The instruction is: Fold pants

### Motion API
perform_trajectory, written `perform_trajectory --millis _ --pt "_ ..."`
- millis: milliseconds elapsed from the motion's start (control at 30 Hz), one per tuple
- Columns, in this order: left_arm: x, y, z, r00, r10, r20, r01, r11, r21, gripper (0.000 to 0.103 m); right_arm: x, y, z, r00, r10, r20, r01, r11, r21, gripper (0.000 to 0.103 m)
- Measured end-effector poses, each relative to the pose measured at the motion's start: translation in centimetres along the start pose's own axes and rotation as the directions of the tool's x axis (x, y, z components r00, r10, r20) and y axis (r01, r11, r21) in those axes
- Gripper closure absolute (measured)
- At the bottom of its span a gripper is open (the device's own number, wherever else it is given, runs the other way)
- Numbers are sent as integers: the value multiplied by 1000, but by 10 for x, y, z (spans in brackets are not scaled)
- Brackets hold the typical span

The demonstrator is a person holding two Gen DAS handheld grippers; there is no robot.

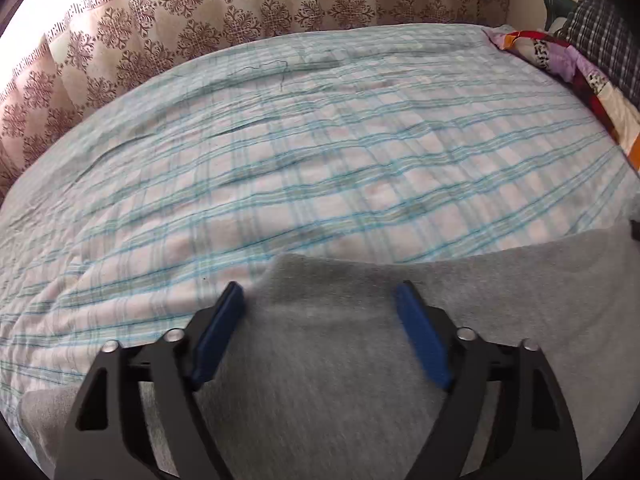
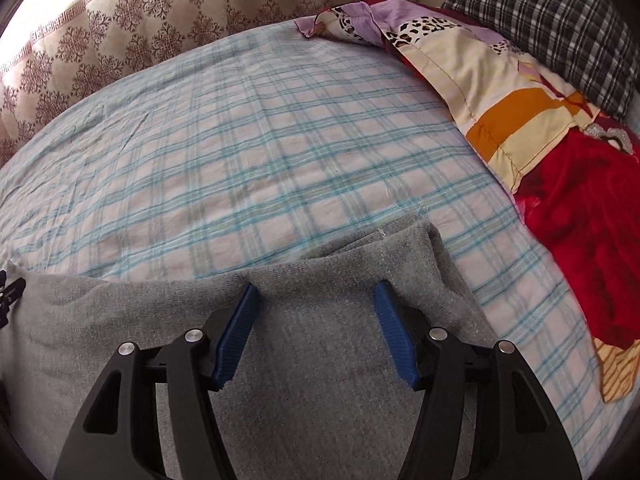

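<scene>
Grey pants lie flat on the near part of the plaid bed sheet. My left gripper is open, its blue pads spread above the grey cloth near its far edge. In the right wrist view the same grey pants show a folded layer and a seam near their right end. My right gripper is open above that cloth, holding nothing. The far-left edge of the right wrist view shows a bit of the left gripper.
A patterned curtain hangs behind the bed. A patchwork quilt, a red blanket and a dark plaid pillow lie along the right side of the bed.
</scene>
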State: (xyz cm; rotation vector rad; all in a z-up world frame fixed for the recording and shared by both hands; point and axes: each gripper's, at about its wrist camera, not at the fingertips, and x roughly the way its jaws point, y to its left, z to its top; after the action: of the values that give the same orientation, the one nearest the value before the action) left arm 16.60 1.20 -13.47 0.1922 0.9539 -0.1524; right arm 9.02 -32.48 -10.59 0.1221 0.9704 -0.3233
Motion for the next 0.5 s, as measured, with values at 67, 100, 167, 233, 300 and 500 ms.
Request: perform_trajectory --millis 67,100,167,233,300,500 --pt "5 11 1 999 -38 -17 37 998 -52 10 1 3 0 1000 -19 4 20 1000 -15 43" --pt "7 15 1 998 -57 -24 55 996 -70 10 0 4 0 1000 -23 5 23 1000 -19 43" --pt "6 15 1 998 -58 -19 57 996 -68 10 -2 2 -1 1000 -16 5 16 1000 -13 42" --pt "3 13 1 999 -42 -9 41 998 -57 10 -4 -1 0 1000 -2 5 2 1000 -5 42" --pt "-2 12 1 1000 -30 -2 30 998 -54 10 -12 -2 0 1000 15 13 -15 1000 -4 42" --pt "-30 4 5 999 -2 45 4 999 -49 10 -85 -25 -15 989 68 129 -67 998 -10 41"
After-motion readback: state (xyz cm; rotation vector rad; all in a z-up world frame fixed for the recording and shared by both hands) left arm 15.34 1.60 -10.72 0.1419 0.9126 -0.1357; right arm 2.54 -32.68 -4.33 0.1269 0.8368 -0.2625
